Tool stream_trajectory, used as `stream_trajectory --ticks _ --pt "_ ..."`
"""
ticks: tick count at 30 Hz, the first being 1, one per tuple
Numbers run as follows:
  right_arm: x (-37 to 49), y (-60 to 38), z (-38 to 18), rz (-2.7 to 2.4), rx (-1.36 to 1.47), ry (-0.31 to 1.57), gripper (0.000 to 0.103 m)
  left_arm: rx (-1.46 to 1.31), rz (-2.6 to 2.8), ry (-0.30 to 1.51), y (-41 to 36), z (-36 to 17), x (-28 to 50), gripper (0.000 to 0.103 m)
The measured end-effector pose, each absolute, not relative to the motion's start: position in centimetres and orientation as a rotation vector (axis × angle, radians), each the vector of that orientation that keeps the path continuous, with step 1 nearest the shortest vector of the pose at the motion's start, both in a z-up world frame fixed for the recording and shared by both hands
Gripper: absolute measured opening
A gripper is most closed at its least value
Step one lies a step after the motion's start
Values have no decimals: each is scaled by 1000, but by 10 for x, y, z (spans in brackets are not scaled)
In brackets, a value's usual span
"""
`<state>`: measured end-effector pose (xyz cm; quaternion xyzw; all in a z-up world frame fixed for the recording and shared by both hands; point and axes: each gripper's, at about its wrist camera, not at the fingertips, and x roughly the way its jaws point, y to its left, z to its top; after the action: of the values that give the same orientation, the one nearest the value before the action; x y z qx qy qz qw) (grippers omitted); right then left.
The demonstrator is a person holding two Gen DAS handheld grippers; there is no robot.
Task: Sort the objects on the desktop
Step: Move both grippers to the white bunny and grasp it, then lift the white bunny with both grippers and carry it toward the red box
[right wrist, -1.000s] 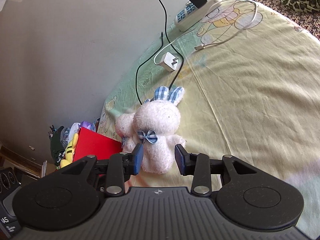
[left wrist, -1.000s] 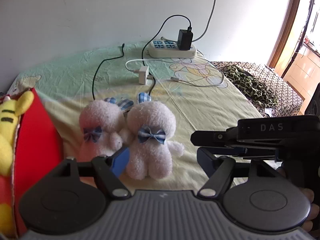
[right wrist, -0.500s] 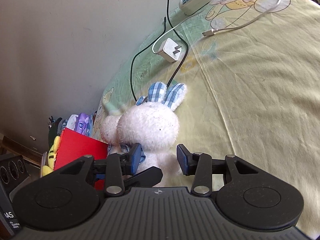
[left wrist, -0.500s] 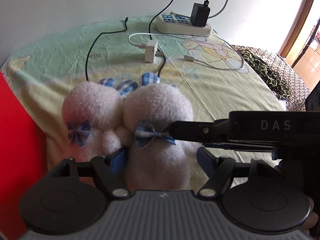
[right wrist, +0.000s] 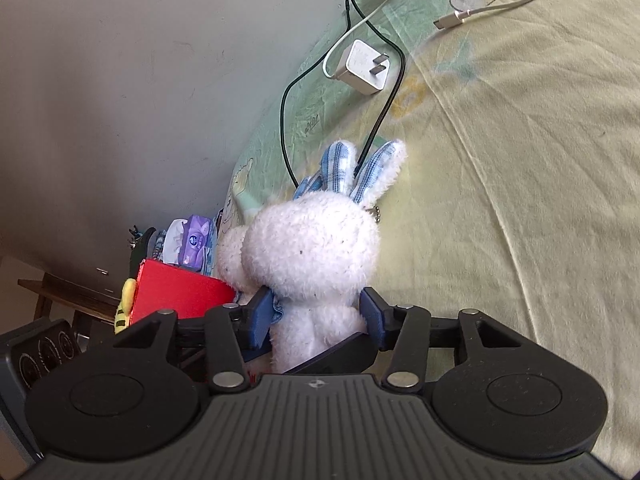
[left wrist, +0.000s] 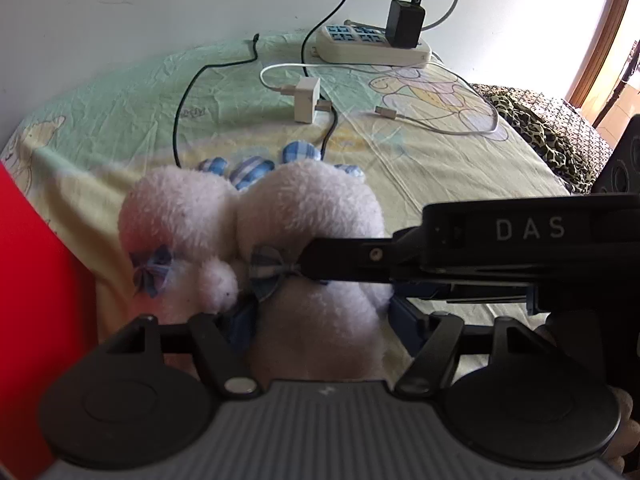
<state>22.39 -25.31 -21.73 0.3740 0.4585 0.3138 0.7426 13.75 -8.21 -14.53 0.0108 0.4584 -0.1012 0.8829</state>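
Plush rabbits, two of them, sit side by side on the bed sheet (left wrist: 460,168); the nearer rabbit (left wrist: 316,240) is my landmark. Against the view of a second ago, both tools have dropped and closed in on it; it now fills the left wrist view, where it sat small and further off before.

Left tool (left wrist: 320,320): its jaws are closing, the rabbit's lower body lies between them, the blue pads sit at its flanks; I cannot tell that they press yet. Right tool (right wrist: 316,316): its jaws are opening, they straddle the same rabbit (right wrist: 312,256) just below the head, a little space showing beside each pad; it holds nothing.

Second rabbit (left wrist: 180,228): touching the landmark on its left flank; the left tool's near pad sits in the seam between the two. Red box (left wrist: 36,304): left of the rabbits, just beyond the second one, and by my reading the likely bin. White charger (left wrist: 306,100), black cable (left wrist: 180,112) and power strip (left wrist: 372,46): behind the rabbit, well apart.

Meaning for the task: approach is done, grasp is in hand; I judge the risk to be dragging the neighbour along.
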Motion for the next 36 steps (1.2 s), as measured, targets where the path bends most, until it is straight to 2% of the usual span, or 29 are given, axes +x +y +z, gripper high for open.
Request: stream_trajectory --ticks 2,10,22,36 --pt "221 -256 -213 694 807 998 43 19 -224 954 -84 -142 134 70" --pt "199 -276 -194 706 763 1004 39 46 -290 929 -102 -129 103 68" --pt "144 -281 -161 715 696 974 39 67 -328 876 -107 -105 37 68" --pt "84 -241 -126 822 519 882 39 44 -320 798 -65 -73 -34 68"
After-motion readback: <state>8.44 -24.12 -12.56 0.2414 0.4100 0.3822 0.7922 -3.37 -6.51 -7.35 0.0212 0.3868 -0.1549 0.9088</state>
